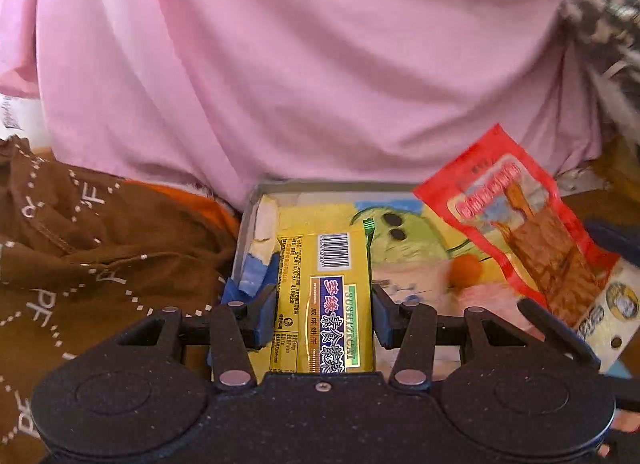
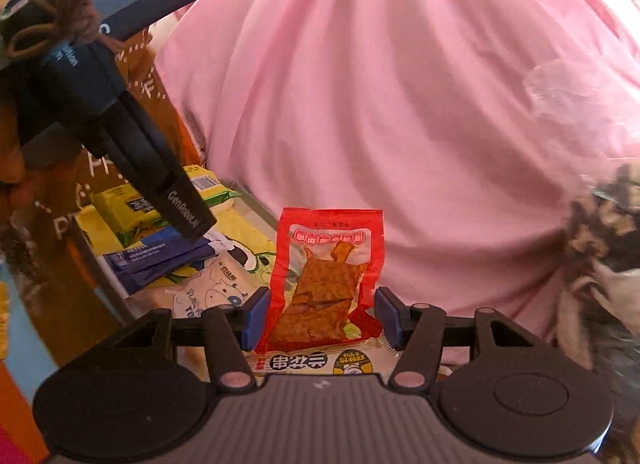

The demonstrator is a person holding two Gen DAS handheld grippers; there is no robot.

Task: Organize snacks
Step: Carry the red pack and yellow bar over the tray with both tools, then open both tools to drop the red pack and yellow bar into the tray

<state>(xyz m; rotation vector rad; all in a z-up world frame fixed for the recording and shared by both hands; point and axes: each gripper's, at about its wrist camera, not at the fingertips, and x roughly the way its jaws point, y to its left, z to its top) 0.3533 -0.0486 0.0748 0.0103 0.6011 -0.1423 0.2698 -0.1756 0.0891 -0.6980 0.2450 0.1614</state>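
Observation:
My left gripper is shut on a yellow snack packet with a barcode and a blue label, held over the left part of a shallow metal tin. A cartoon picture lines the tin's floor. My right gripper is shut on a red packet of brown dried strips, which stands upright between the pads. In the left wrist view the red packet hangs above the tin's right side. In the right wrist view the left gripper reaches down over the yellow packet.
Blue packets, a white cow-print packet and a white packet with black characters lie in the tin. A pink garment fills the space behind it. Brown patterned cloth lies to the left.

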